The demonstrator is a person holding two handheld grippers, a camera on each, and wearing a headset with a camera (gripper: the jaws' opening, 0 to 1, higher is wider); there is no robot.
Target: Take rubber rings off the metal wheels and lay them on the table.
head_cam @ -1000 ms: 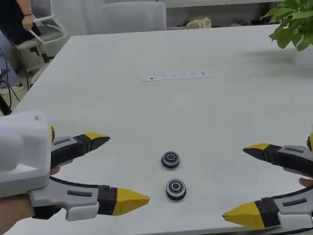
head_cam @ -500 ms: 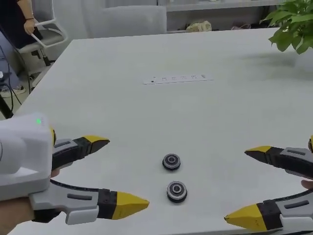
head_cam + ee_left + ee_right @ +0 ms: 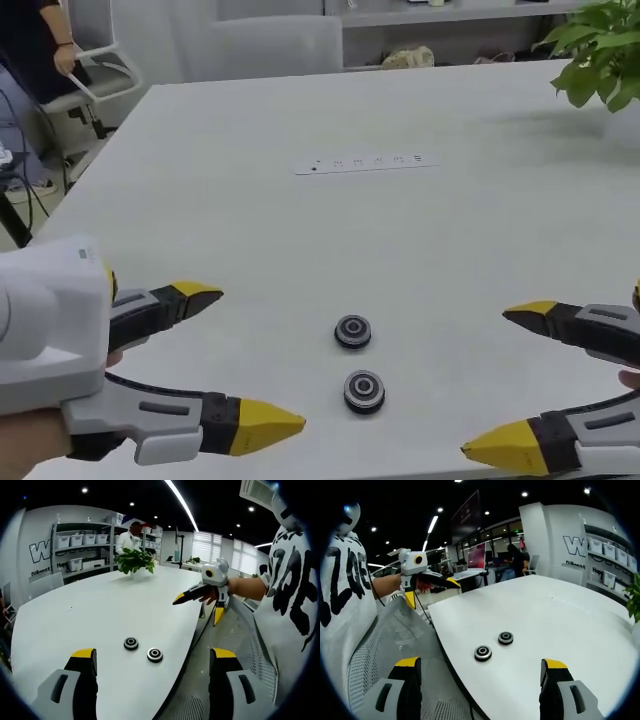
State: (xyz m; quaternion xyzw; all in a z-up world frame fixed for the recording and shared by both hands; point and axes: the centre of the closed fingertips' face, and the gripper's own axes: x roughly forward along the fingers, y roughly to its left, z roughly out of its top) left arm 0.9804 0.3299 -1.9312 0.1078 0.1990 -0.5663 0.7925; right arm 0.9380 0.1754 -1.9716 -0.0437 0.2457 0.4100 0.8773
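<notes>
The left gripper (image 3: 245, 360) and right gripper (image 3: 500, 382) hover low over the grey table (image 3: 250, 220), jaws spread wide, and between them the far wheel (image 3: 352, 331) and near wheel (image 3: 364, 390) sit just apart, untouched

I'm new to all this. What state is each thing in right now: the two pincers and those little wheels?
left gripper: open, holding nothing.
right gripper: open, holding nothing.
far wheel: lying flat on the table, rubber ring on, untouched.
near wheel: lying flat, ring on too, apart from the far wheel.
</notes>
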